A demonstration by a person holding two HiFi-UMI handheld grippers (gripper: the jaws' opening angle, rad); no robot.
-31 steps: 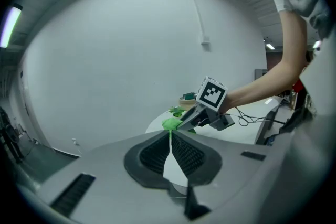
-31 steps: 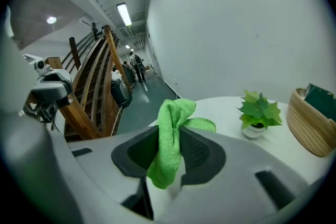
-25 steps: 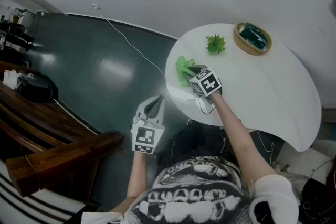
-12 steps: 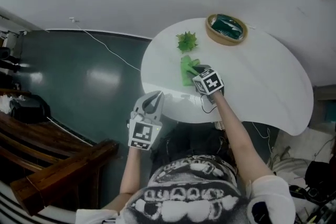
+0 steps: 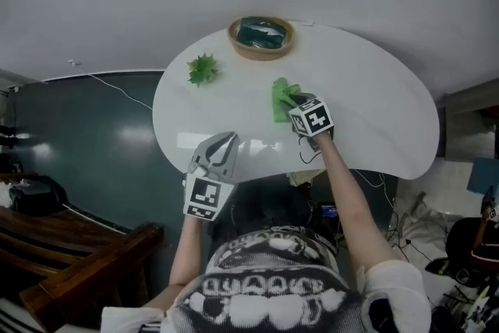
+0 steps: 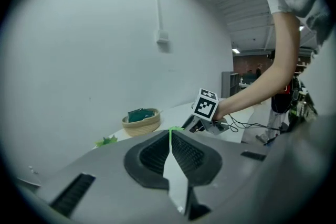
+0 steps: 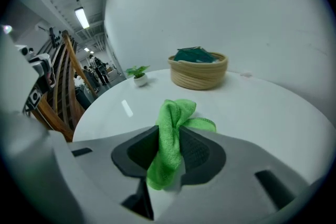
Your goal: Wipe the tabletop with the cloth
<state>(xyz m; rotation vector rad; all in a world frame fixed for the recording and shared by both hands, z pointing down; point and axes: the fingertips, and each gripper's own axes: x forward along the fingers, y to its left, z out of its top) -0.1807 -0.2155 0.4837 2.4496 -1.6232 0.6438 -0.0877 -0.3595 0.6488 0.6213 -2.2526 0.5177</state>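
The right gripper [image 5: 296,104] is clamping the single green cloth [image 7: 170,134] between its jaws, presenting the free end to the tabletop [image 5: 374,113] near its middle, evidently for wiping. The left gripper [image 5: 224,144], jaws meeting on nothing, is idling at the near edge, clear of the stroke. One basket [image 5: 261,53] and one plant [image 5: 202,69] are standing beyond

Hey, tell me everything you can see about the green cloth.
The green cloth is a soft, fuzzy, microfibre-looking rag, crumpled into a narrow bunch. The right gripper is shut on its middle, a short tail hanging below the jaws and the larger folded end flopping forward over the white tabletop, near the table's middle.
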